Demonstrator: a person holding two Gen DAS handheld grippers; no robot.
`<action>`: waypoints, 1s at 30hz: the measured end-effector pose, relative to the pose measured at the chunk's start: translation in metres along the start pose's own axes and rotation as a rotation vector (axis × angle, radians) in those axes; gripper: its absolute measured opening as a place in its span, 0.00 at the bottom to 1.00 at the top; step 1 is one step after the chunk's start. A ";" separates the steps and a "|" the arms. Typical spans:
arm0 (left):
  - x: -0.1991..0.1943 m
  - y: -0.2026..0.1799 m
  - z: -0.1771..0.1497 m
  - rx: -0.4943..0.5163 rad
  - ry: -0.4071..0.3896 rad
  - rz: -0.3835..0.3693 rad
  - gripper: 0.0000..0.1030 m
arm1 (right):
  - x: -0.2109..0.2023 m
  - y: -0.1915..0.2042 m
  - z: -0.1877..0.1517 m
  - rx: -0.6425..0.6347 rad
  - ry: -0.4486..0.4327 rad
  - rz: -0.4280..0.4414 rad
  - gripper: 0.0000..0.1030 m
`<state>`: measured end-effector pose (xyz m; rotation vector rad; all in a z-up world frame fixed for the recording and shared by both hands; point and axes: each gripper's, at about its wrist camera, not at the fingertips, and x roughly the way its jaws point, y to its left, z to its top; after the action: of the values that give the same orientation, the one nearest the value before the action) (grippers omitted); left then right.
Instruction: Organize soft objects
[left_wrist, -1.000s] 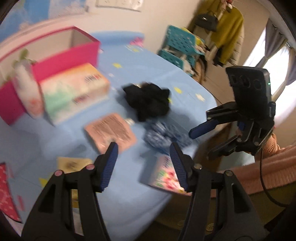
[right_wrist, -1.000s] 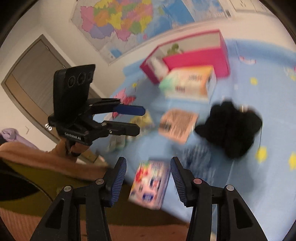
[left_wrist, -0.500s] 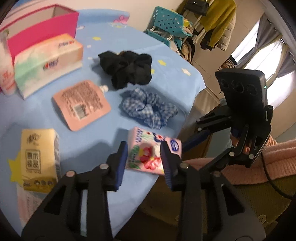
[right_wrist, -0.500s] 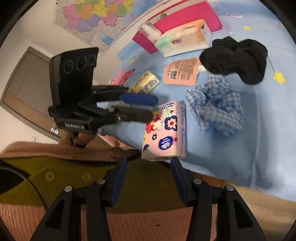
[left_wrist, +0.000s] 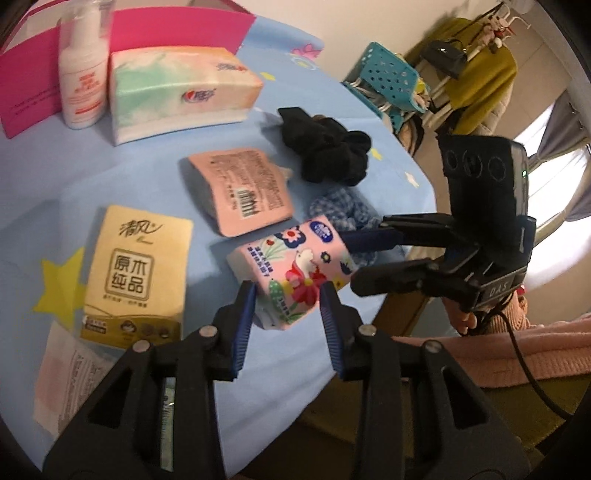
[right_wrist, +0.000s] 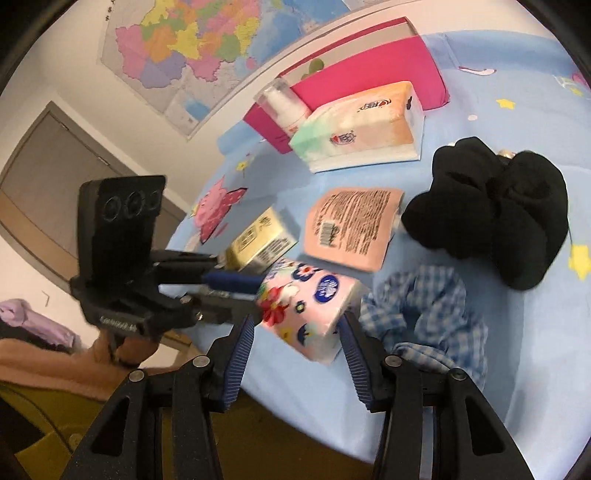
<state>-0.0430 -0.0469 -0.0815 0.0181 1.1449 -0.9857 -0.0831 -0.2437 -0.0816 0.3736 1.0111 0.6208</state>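
Clamping the flowered tissue pack (left_wrist: 295, 271) — left gripper (left_wrist: 288, 308) seemingly pinching one end, right gripper (right_wrist: 297, 341) jaws apart around the other — to lift it.

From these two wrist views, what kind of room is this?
Likely a home bedroom or living room: clothes rack with hanging coats, curtained window, wall map, and a door.

Round table (left_wrist: 44, 184) under a light-blue cloth with yellow star prints and a pink cartoon patch. Colourful wall map (right_wrist: 207, 40) on a pale wall above it. Grey-brown door (right_wrist: 48, 177) left of the map. Opposite side: teal plastic basket rack (left_wrist: 391, 77), mustard-green coat (left_wrist: 484, 81) on a hanger, bright window (left_wrist: 561, 177) with grey curtains (left_wrist: 565, 110). Daylight from the window.
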 end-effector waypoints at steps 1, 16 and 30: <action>0.001 0.001 -0.001 -0.004 0.002 0.003 0.37 | 0.001 -0.001 0.002 0.001 -0.008 -0.006 0.47; 0.000 -0.010 0.005 0.015 -0.023 0.081 0.37 | 0.001 0.004 0.008 -0.047 -0.025 -0.085 0.35; -0.008 0.008 0.020 -0.074 -0.067 0.093 0.42 | -0.057 -0.008 0.038 -0.044 -0.186 -0.114 0.43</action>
<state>-0.0232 -0.0457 -0.0699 -0.0207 1.1087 -0.8558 -0.0692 -0.2866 -0.0288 0.3260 0.8331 0.4946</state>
